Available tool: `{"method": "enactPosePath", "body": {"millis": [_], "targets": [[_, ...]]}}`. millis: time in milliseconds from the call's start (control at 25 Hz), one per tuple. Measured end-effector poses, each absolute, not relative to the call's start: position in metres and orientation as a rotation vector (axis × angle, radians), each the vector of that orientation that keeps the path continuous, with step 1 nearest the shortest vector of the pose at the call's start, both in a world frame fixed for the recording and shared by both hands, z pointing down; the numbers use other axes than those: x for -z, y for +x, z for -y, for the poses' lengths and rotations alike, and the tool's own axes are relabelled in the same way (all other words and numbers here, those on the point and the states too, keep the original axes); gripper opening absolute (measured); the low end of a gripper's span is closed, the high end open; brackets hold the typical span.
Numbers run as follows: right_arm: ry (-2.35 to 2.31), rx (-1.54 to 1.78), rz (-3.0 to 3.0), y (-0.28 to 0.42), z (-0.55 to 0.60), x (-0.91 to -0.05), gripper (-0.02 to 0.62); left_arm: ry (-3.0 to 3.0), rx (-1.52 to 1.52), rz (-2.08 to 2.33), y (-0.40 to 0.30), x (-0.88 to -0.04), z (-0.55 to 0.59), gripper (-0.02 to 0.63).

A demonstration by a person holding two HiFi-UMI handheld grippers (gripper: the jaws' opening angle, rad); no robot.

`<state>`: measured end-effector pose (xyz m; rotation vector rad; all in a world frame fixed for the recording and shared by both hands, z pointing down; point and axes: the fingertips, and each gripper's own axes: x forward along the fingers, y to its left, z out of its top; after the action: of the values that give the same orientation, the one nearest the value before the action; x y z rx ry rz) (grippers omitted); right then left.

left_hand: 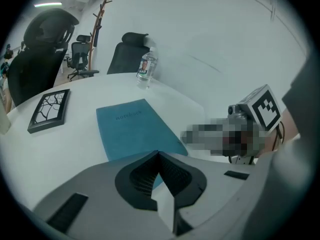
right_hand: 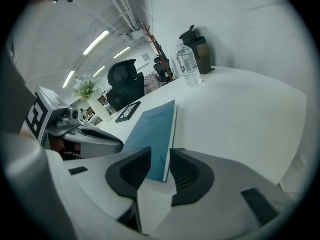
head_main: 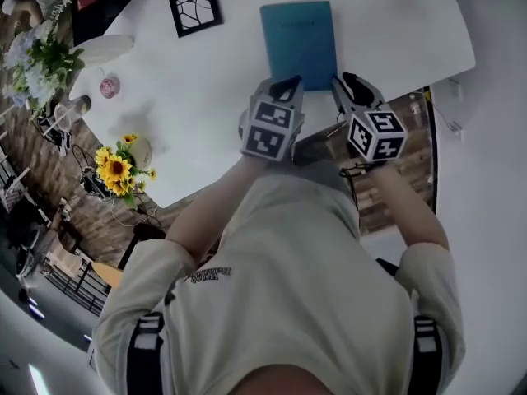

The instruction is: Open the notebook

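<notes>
Lying closed on the worktop [head_main: 395, 23], the teal notebook [head_main: 298, 39] is poking between the spread right tongs [right_hand: 160, 158]; left tongs [left_hand: 159, 155] are sitting pressed together.

The head view looks steeply down on the desk [head_main: 395, 23]. Both gripper views sit low behind their jaws; all three share the notebook [head_main: 298, 44].

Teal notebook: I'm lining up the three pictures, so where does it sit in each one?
Head view: the notebook lies top centre on the white table.
Left gripper view: centre, flat, just above the left gripper.
Right gripper view: centre, near corner between the open jaws of the right gripper.
Shared landmark: the black picture frame, left of it in every view.
</notes>
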<state>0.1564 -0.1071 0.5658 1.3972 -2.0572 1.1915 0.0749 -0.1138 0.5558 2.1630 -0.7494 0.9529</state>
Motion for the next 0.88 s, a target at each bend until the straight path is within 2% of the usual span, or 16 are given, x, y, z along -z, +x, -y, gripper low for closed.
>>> {"method": "enactPosePath", "body": {"millis": [160, 400, 640, 880], "targets": [[1.355, -1.248, 2.041, 0.156, 0.107, -0.581, 0.120, 2.139, -1.066, 0.718, 0.075, -0.578, 0.108, 0.002], [1.303, -1.306, 2.027, 0.148, 0.100, -0.592, 0.117, 2.118, -1.075, 0.699, 0.078, -0.592, 0.102, 0.002], [1.308, -1.272, 2.014, 0.148, 0.101, -0.592, 0.084, 2.134, -1.072, 0.692, 0.080, -0.593, 0.103, 0.002], [1.322, -1.236, 2.078, 0.142, 0.106, -0.557, 0.020, 2.147, -1.010, 0.739, 0.069, -0.567, 0.111, 0.002]]}}
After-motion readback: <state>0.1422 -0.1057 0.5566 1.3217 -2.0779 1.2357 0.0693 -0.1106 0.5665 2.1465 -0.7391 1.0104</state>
